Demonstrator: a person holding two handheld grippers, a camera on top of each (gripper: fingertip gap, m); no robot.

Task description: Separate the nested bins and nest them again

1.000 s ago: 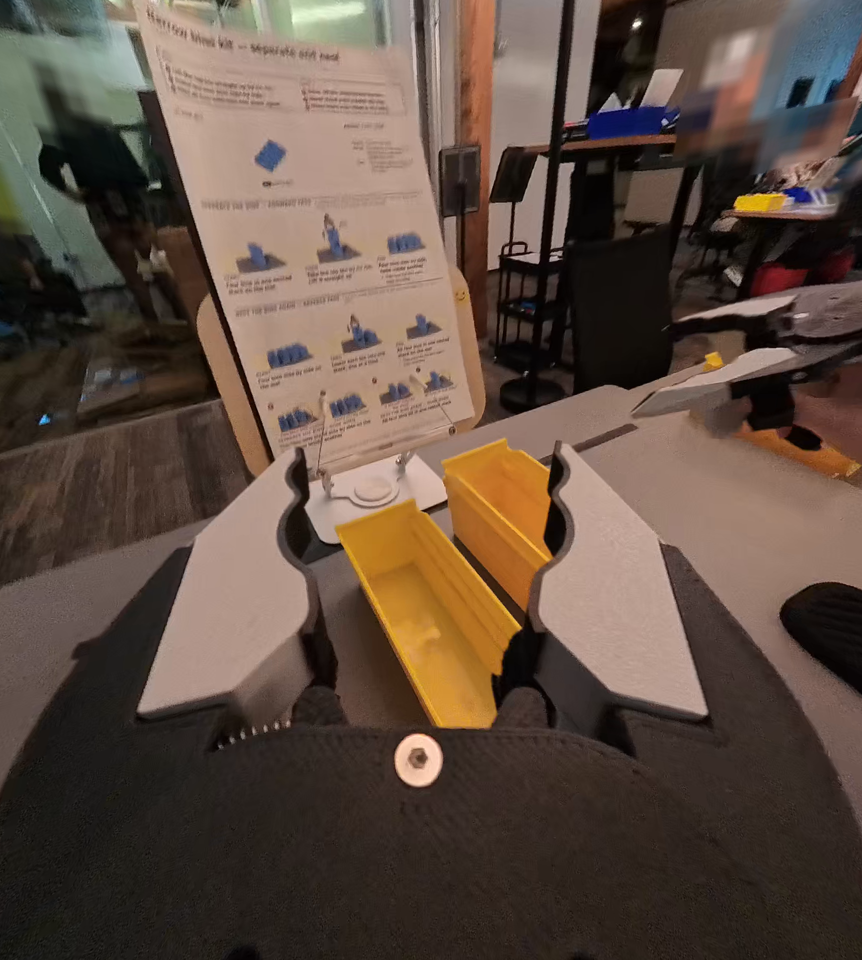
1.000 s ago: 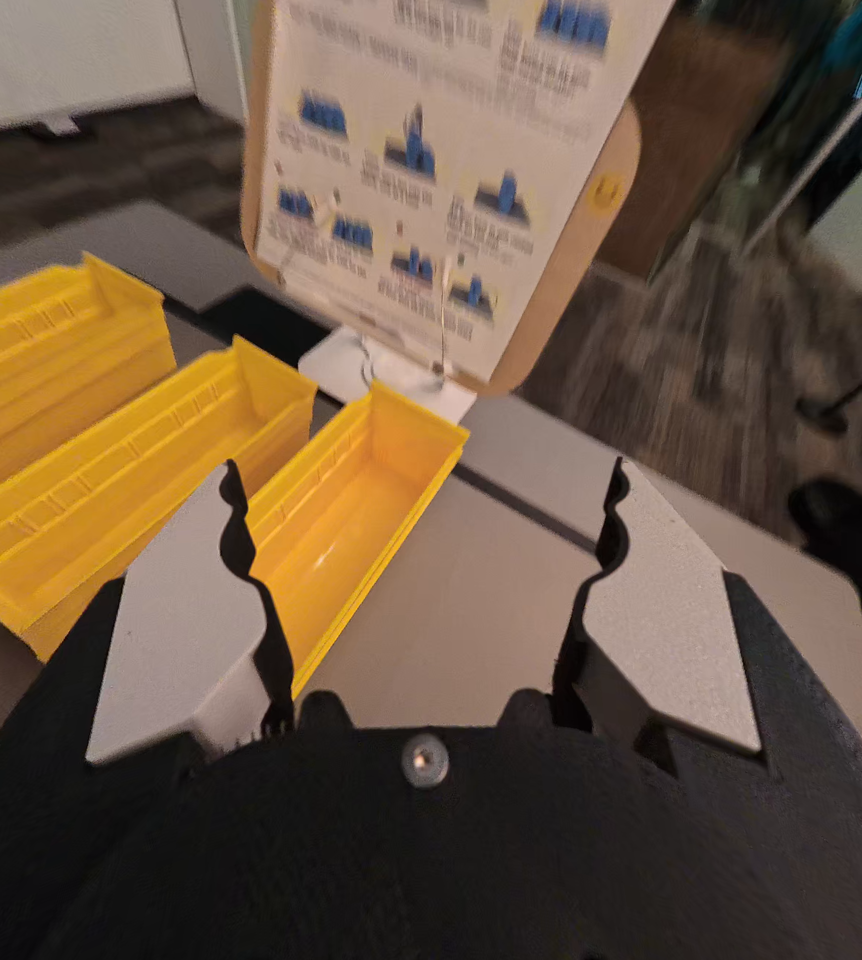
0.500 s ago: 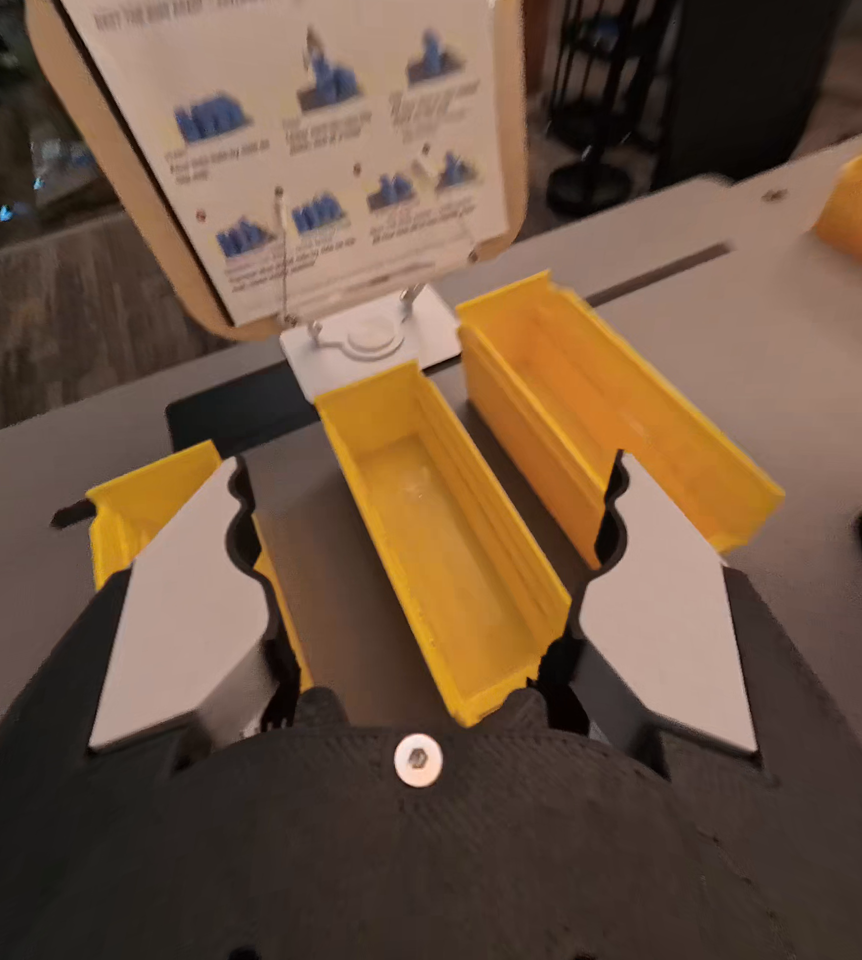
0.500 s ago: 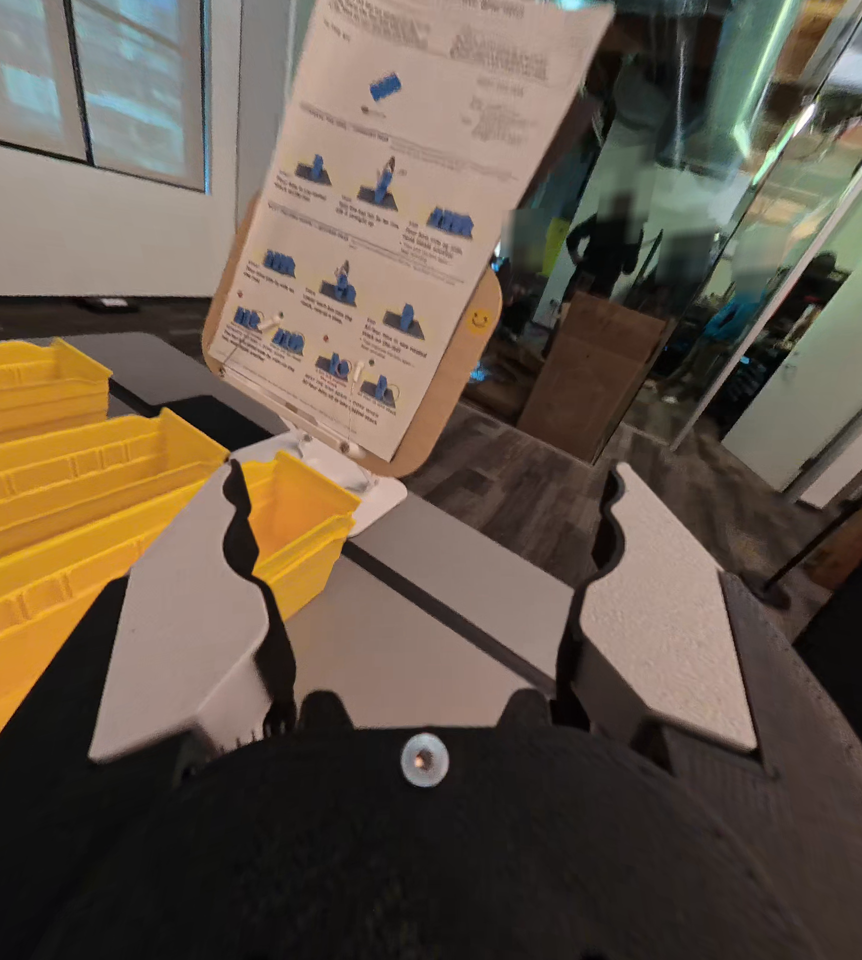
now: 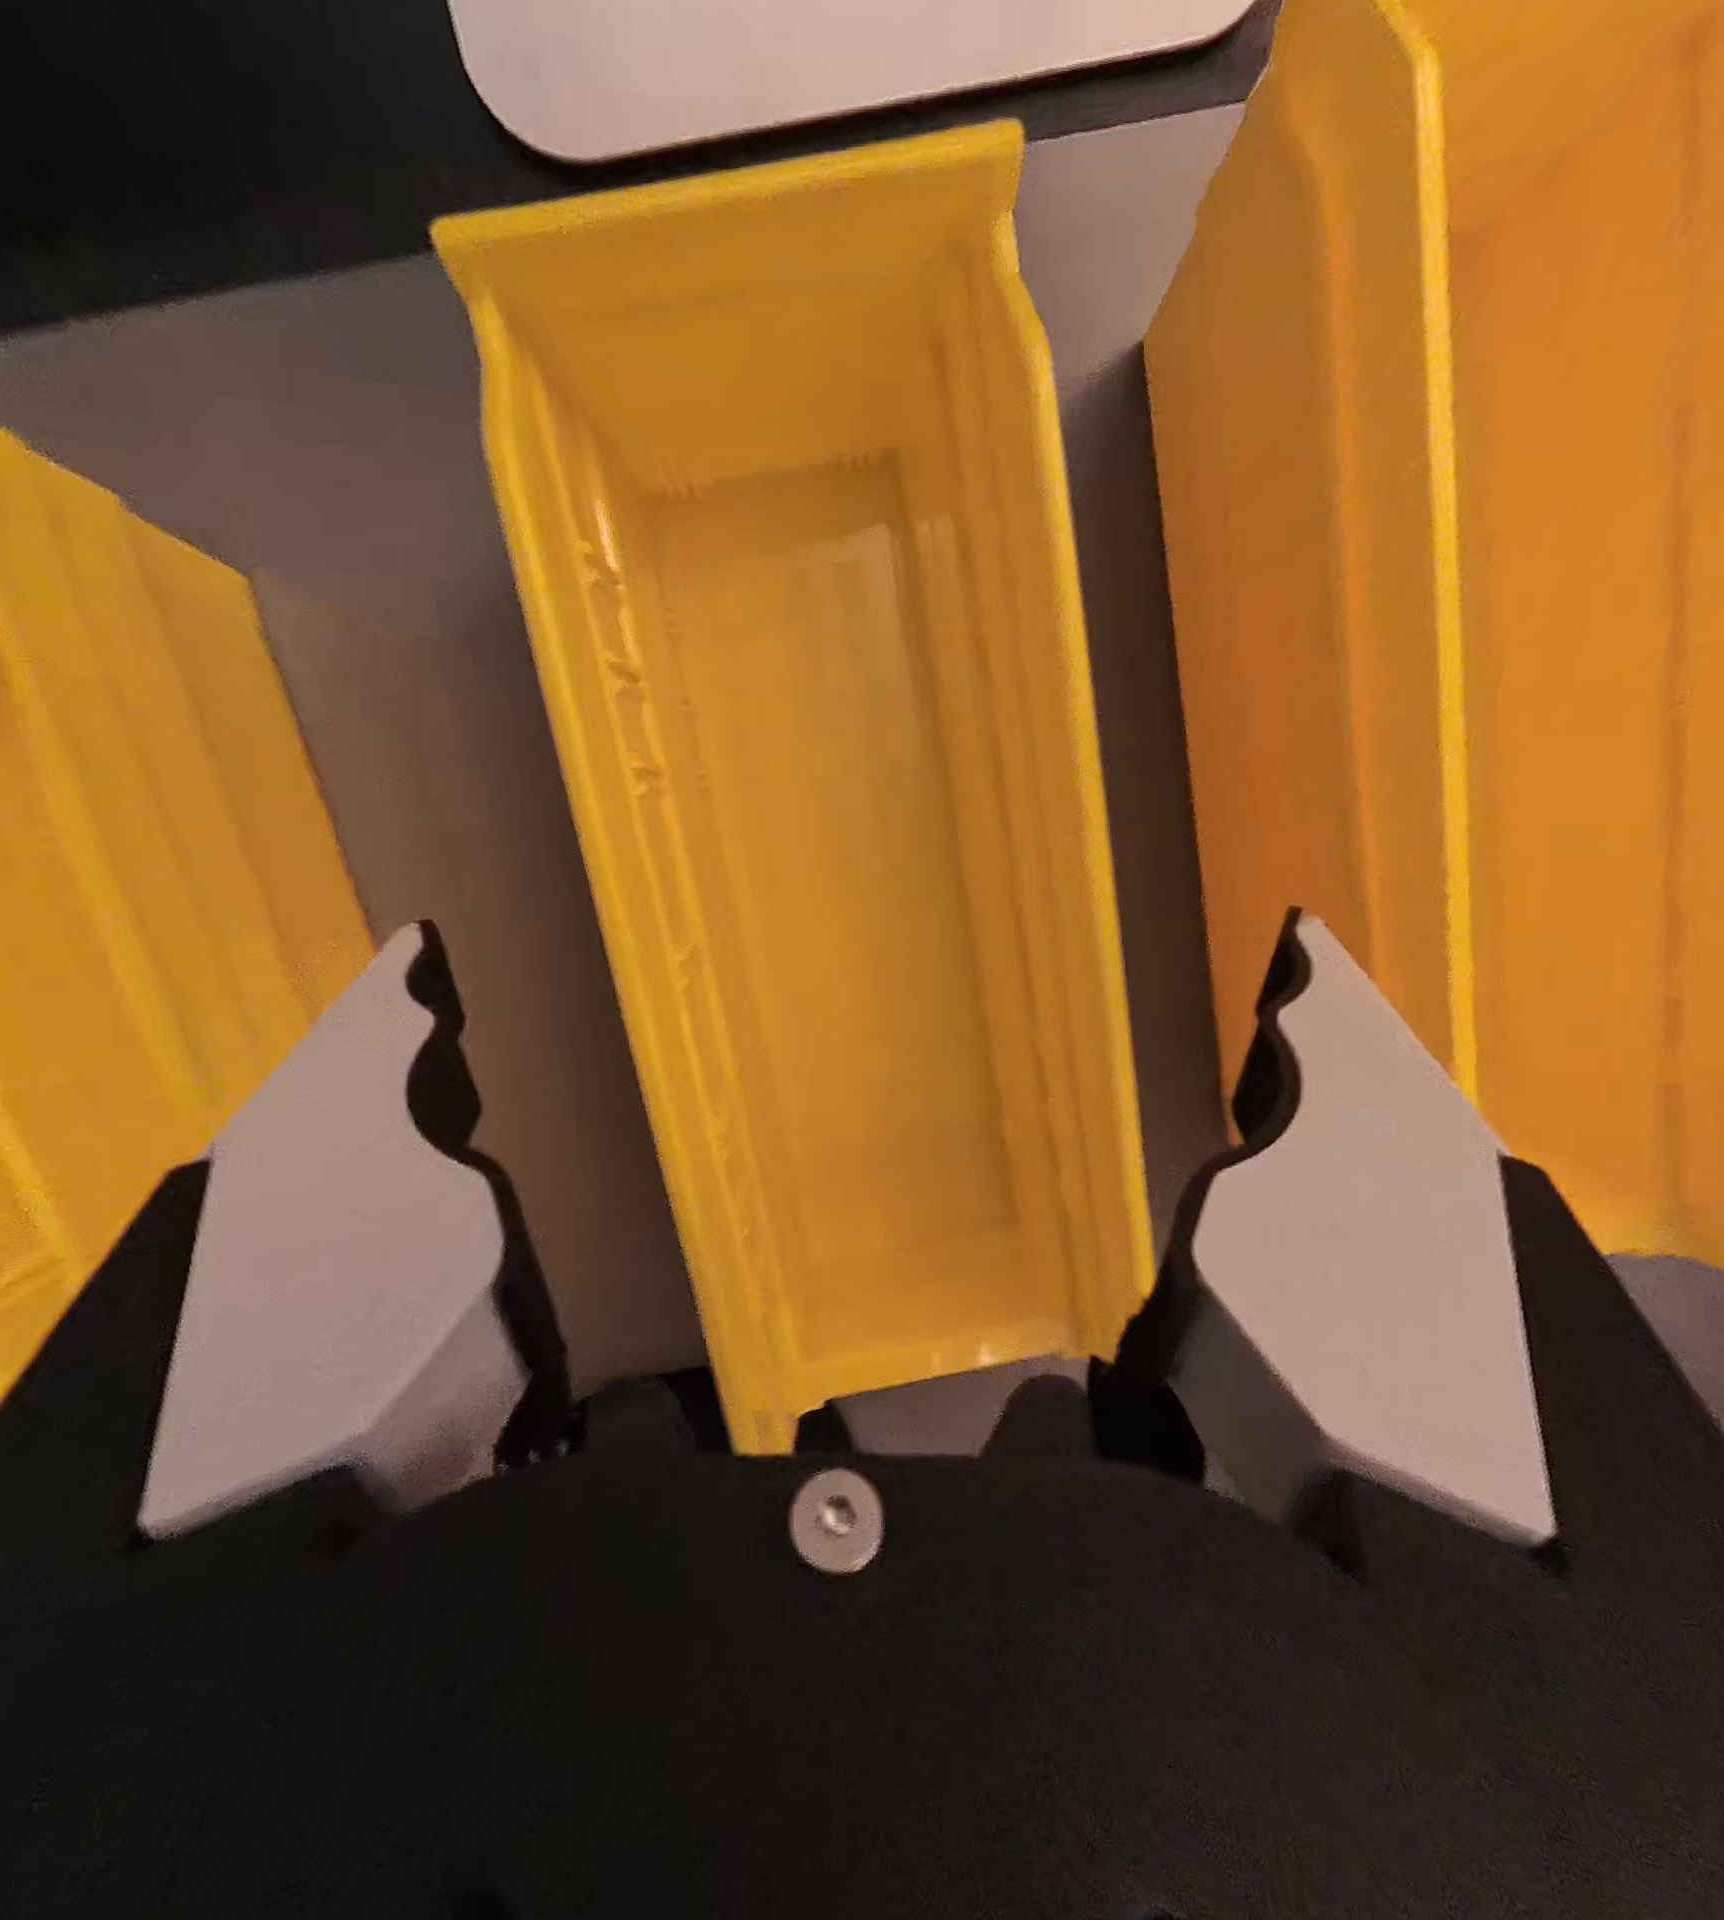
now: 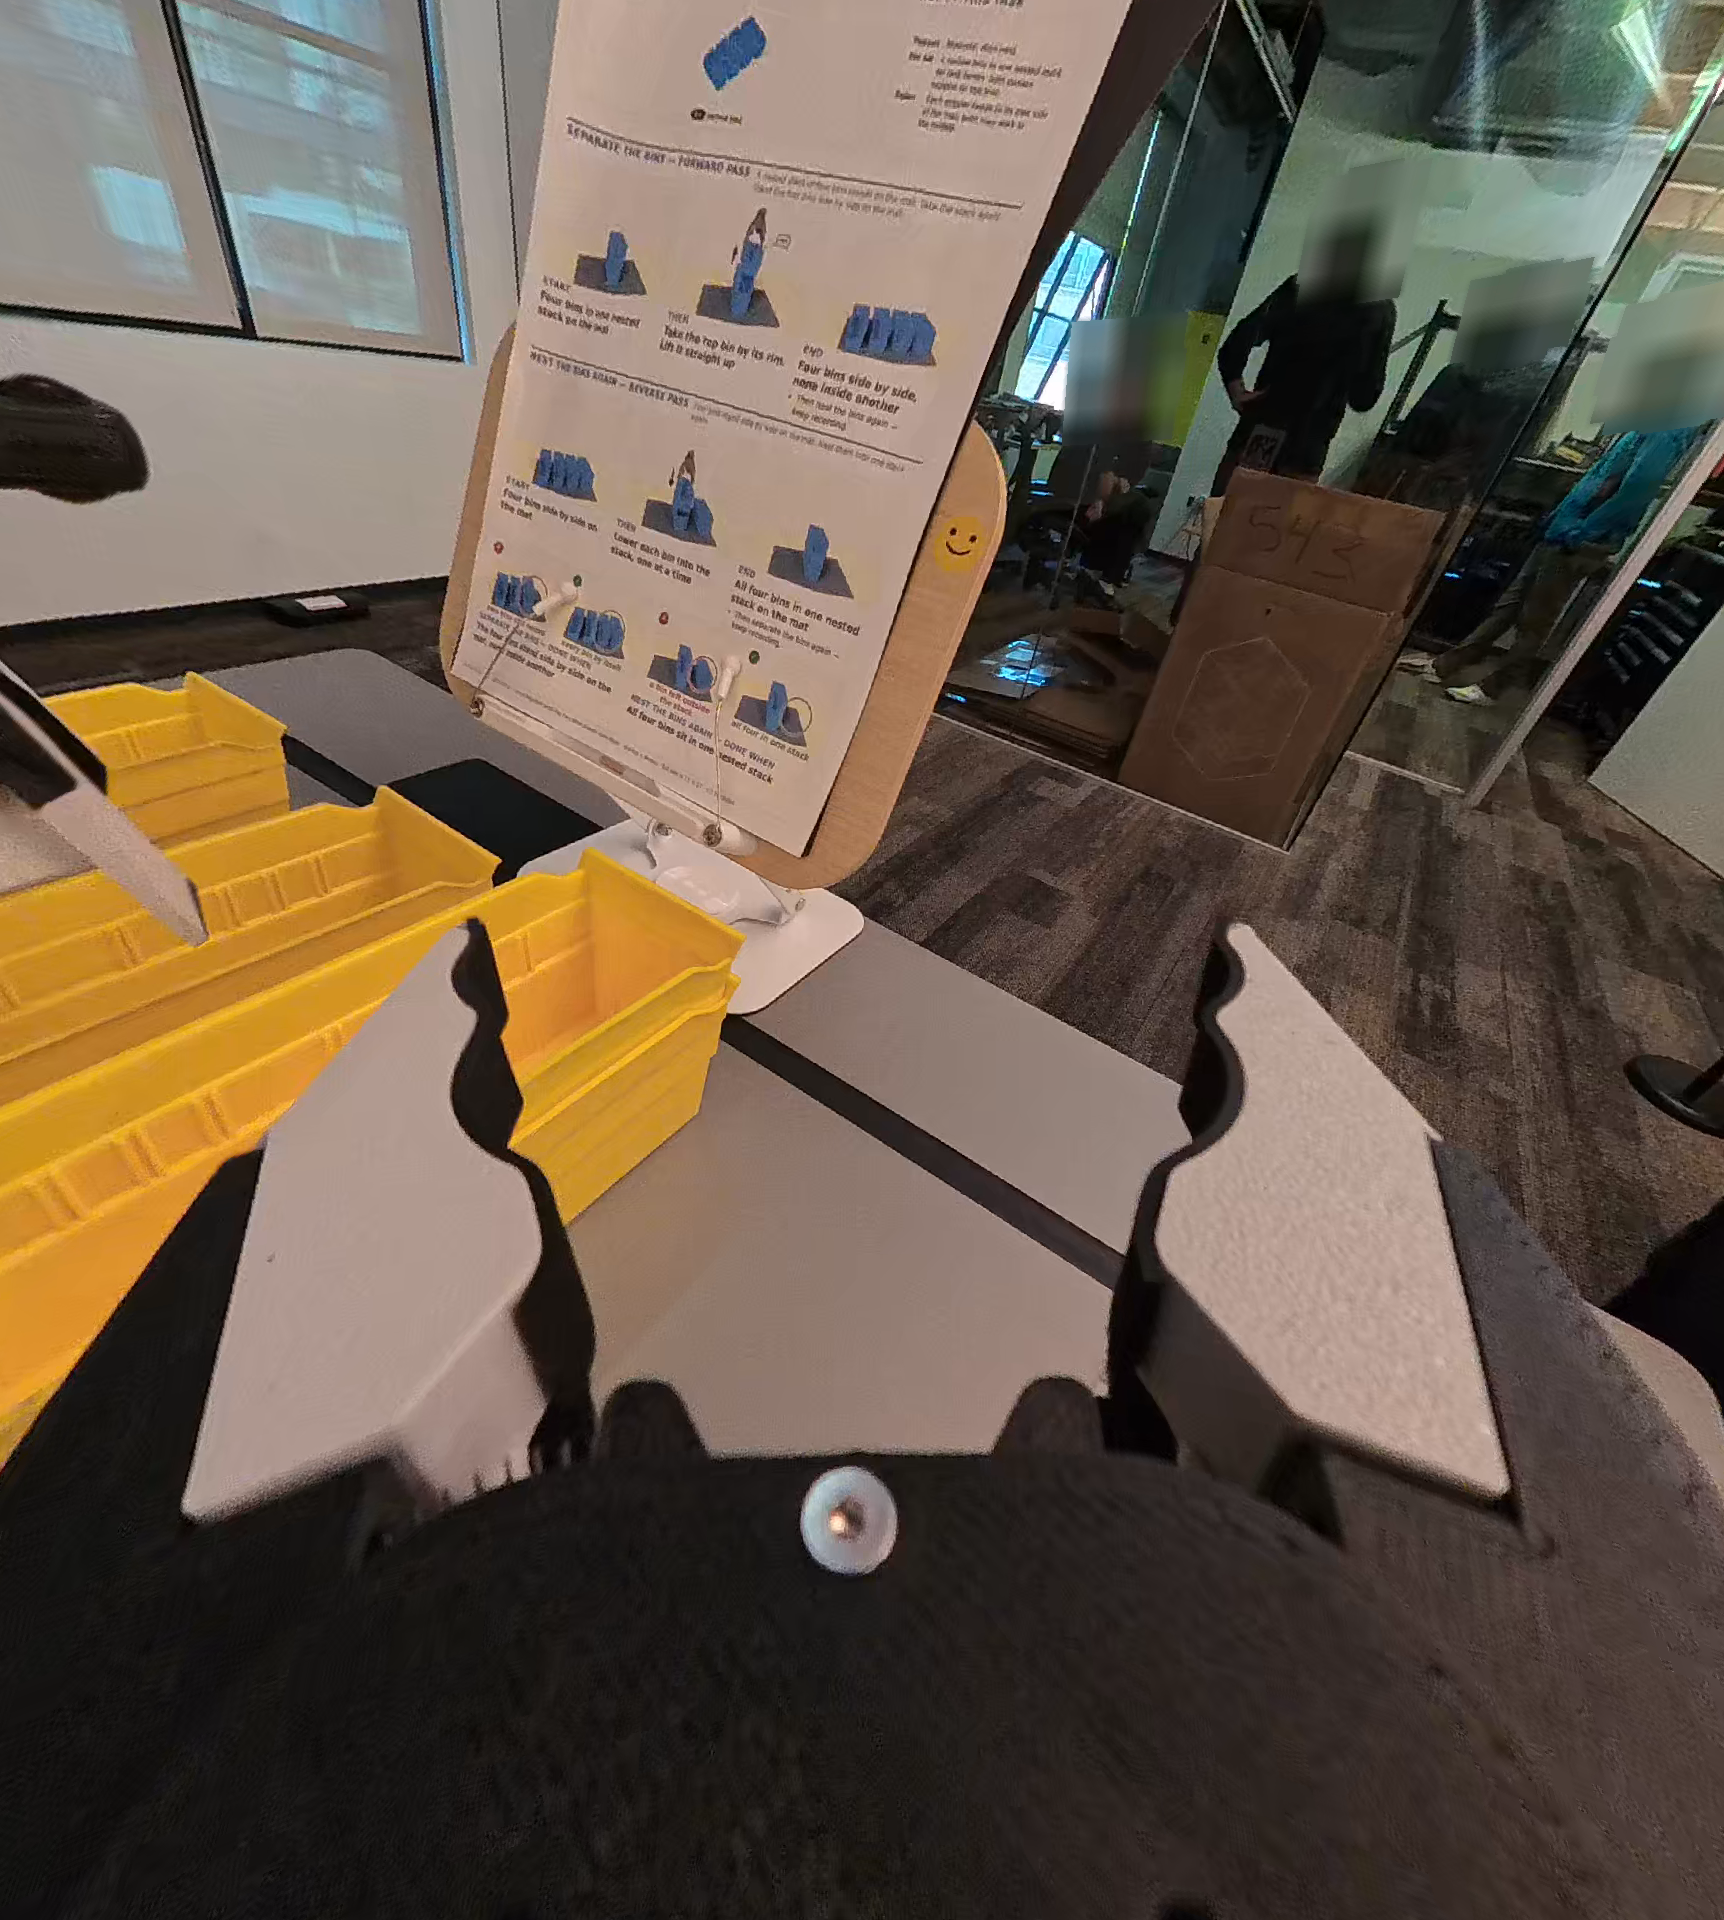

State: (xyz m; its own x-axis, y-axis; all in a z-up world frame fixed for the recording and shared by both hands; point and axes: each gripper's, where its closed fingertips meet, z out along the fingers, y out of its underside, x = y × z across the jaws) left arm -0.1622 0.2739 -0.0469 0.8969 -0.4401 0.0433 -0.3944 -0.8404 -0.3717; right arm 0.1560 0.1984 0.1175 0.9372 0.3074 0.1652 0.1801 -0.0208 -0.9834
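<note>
Layout: three yellow bins are showing on the grey table [image 6: 920,1226], lying side by side and apart, none inside another, which suits either the end of separating or the start of nesting.
Left claw [image 5: 858,1039]: it is hanging wide open above the middle bin [image 5: 816,790], gripping nothing.
Middle bin to claw: it is lying lengthwise between the two fingers, its near end close to the claw's base; I cannot tell if the right finger [image 5: 1377,1226] is touching its rim.
Neighbours: left bin [image 5: 58,831] and right bin [image 5: 1564,623] are flanking outside the fingers.
Right claw [image 6: 847,1049]: open and empty, idling over bare table beside the nearest bin [image 6: 609,997].
Likely aim: the left claw is probably straddling the bin to grip its walls.
</note>
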